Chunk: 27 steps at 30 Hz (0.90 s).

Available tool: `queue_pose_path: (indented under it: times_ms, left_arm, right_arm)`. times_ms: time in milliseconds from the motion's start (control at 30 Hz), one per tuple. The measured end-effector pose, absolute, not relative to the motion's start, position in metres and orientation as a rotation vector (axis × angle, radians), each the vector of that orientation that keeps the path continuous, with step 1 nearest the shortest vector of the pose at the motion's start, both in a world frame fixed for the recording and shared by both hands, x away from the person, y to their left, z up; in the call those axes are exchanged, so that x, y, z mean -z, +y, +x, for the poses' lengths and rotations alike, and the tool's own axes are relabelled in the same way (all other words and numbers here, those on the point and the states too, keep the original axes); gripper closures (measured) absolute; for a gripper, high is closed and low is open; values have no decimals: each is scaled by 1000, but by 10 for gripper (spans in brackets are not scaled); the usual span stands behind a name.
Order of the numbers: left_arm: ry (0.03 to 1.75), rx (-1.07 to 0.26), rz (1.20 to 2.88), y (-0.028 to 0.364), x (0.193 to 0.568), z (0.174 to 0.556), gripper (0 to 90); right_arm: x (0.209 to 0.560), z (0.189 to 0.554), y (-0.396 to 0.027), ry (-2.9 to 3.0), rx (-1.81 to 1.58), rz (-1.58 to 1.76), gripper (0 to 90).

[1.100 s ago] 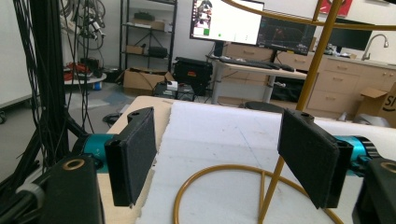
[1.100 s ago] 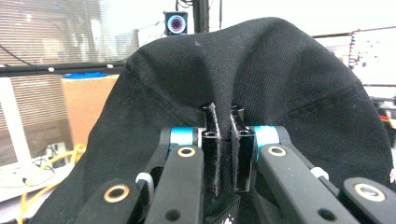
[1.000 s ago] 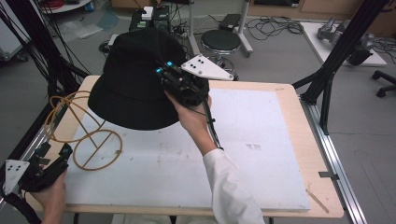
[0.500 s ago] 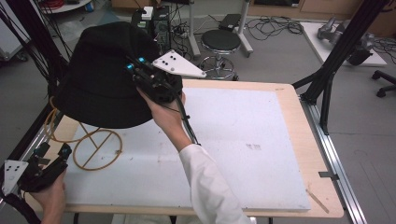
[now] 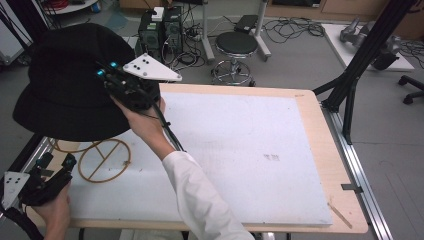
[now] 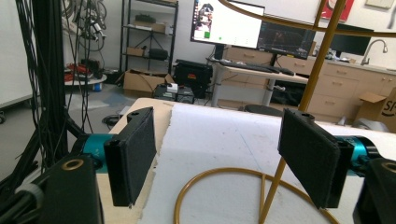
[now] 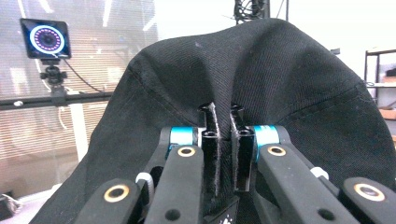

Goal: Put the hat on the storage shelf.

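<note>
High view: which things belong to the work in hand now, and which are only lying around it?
Belong to the work:
- black hat, pinched in the right gripper
- gold wire stand on the table's left part
- left gripper, open near the stand's ring

Only lying about:
- round stool
- computer boxes and cables on the floor

The gold wire stand occupies the table's left edge under the lifted black hat; the white mat lies open.

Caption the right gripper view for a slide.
Right gripper pinching a fold of the black hat, lifted in front of the camera.
</note>
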<state>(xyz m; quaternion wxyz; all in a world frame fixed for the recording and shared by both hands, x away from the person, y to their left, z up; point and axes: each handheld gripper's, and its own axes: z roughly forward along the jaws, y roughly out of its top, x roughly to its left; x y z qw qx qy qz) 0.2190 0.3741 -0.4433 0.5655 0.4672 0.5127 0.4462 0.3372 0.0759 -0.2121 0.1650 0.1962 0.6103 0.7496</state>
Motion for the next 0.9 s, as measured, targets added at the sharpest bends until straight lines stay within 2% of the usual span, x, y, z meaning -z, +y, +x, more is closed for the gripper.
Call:
queue_pose_path:
  times_ms: [400, 900]
  left_arm:
    - [1212, -1053, 1091, 376, 443, 218, 279]
    - [1217, -1070, 1088, 378, 443, 216, 279]
  right_arm:
    - [230, 338, 106, 1811, -2129, 539, 860]
    - [280, 334, 116, 1933, -2028, 550, 858]
